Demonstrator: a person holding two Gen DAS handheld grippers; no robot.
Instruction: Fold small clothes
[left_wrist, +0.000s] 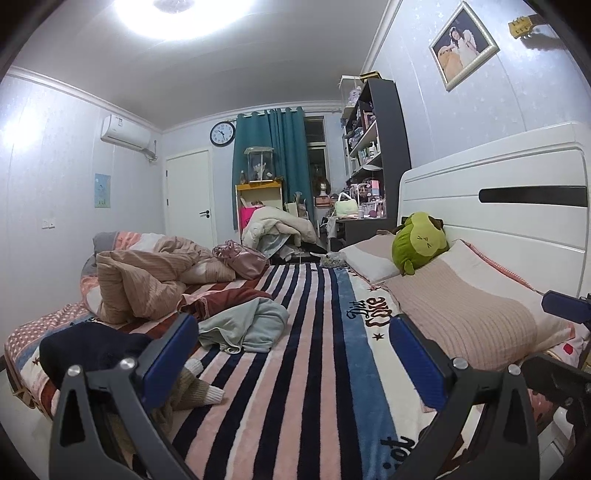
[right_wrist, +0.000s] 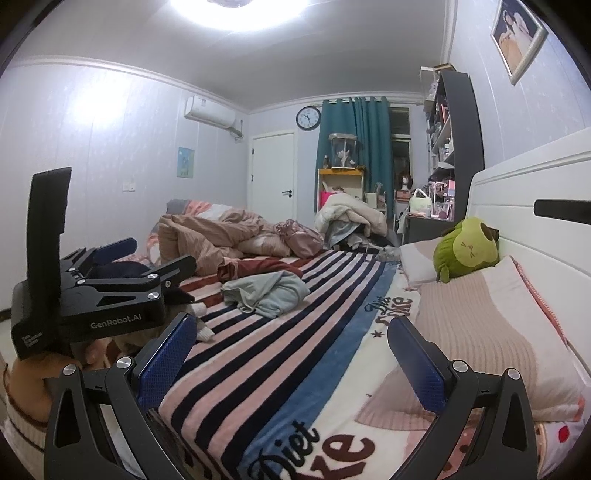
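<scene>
Left wrist view showed the left gripper (left_wrist: 291, 354) with fingers spread wide and empty, held above the striped blanket (left_wrist: 295, 369). The right gripper (right_wrist: 291, 354) was likewise spread and empty. The pale blue-grey garment (left_wrist: 245, 328) lay crumpled mid-bed, well ahead of both. Judgement: approach low, pinch two opposite edges, lift to shake flat. Fabric looked soft and limp; blanket plush, likely clingy.

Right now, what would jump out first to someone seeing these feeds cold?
Probably the striped blanket covering the bed, with a crumpled pale blue garment lying mid-bed. Next, the green plush toy propped on the pillows against the white headboard. Both grippers, left gripper and right gripper, hang open above the blanket, holding nothing.
</scene>
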